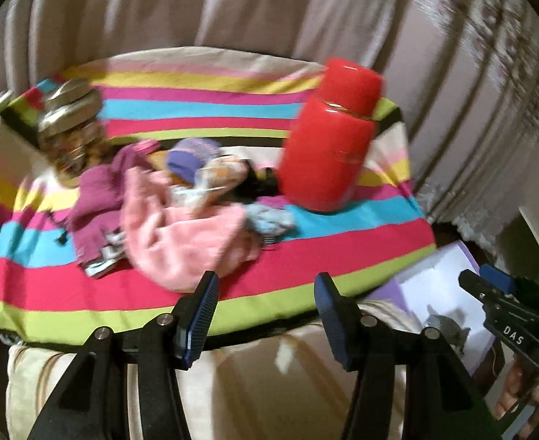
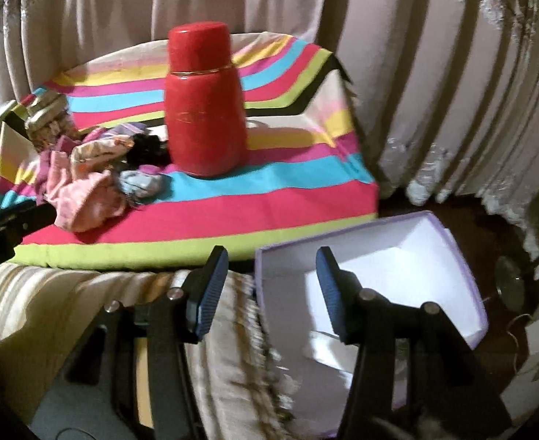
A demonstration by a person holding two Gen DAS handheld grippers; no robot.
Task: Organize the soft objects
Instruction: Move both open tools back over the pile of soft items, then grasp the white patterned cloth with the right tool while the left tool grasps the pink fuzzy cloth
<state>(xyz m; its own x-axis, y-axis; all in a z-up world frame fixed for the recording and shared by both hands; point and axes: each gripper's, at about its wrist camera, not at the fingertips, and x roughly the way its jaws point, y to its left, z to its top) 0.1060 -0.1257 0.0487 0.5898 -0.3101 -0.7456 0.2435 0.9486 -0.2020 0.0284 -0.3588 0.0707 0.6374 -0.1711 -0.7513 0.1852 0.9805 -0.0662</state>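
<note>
A heap of soft clothes lies on the striped cloth (image 1: 306, 256): a fuzzy pink piece (image 1: 188, 242), a magenta piece (image 1: 97, 198), a purple knitted cap (image 1: 188, 157), a light blue sock (image 1: 269, 220) and something black (image 1: 258, 183). My left gripper (image 1: 265, 286) hangs open just in front of the pink piece, with nothing between its fingers. My right gripper (image 2: 272, 256) is open and empty over the near left corner of a lilac box (image 2: 463, 278) with a white inside. In the left wrist view, a grey soft thing (image 1: 445, 326) lies in that box (image 1: 441, 275).
A tall red flask (image 1: 331, 139) stands to the right of the heap. At the back left sits a jar with a metal lid (image 1: 71, 121). Pale curtains (image 2: 434, 73) hang behind. A beige striped throw (image 2: 86, 293) drapes below the table's front edge.
</note>
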